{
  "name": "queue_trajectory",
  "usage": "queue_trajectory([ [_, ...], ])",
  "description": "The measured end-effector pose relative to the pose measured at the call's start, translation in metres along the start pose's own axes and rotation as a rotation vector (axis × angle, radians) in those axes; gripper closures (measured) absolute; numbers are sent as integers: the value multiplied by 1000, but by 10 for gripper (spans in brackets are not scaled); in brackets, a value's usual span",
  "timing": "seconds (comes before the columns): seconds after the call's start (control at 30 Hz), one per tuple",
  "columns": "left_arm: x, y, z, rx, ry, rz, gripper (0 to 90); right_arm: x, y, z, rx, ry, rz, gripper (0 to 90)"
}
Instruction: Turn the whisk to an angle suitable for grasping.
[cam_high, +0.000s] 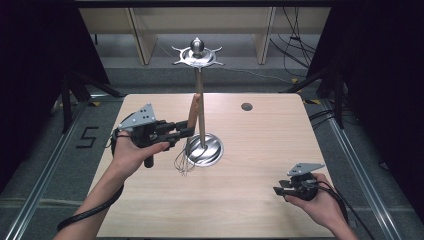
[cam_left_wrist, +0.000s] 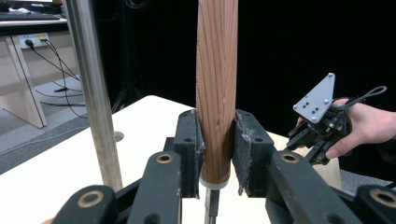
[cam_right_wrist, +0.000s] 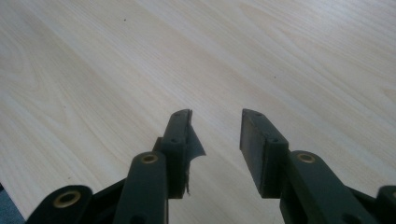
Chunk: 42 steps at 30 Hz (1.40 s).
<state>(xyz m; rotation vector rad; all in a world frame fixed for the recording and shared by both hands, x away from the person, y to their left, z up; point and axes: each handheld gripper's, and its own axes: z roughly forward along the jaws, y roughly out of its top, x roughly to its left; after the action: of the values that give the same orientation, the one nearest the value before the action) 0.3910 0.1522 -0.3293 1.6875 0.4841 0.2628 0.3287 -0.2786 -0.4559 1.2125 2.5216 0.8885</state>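
Beside the steel stand (cam_high: 202, 107), an upright wood-handled whisk (cam_high: 192, 120) clenched in the left claw (cam_high: 186, 131); right claw (cam_high: 278, 190) released.

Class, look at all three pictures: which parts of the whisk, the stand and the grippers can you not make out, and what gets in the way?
- Whisk wires, left gripper view: cut off by the bottom edge below the left gripper.
- Whisk handle top, left gripper view: cut off by the top edge.
- Stand hooks, high view: too small to count surely.
- Right gripper jaws, high view: small and dark; gap unclear.
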Motion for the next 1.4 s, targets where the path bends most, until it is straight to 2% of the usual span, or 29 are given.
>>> queue_trajectory([
  [0.77,-3,22,3,-28,-17,32,721,-1,-1,1,-6,-5,0,633],
  [1.17,-3,28,2,-44,-24,30,721,-1,-1,1,-6,-3,2,627],
  [1.2,-2,28,2,-47,-23,27,720,-1,-1,1,0,-1,4,623],
  [1.23,-1,29,2,-46,-26,26,721,0,-1,1,0,8,30,617],
  [1.27,-1,30,2,-45,-28,26,721,-1,-2,1,-7,5,15,615],
  [1.33,0,33,3,-44,-30,30,721,0,-2,0,2,11,37,613],
  [1.4,0,34,4,-50,-36,33,721,-1,-2,-1,-3,10,30,613],
])
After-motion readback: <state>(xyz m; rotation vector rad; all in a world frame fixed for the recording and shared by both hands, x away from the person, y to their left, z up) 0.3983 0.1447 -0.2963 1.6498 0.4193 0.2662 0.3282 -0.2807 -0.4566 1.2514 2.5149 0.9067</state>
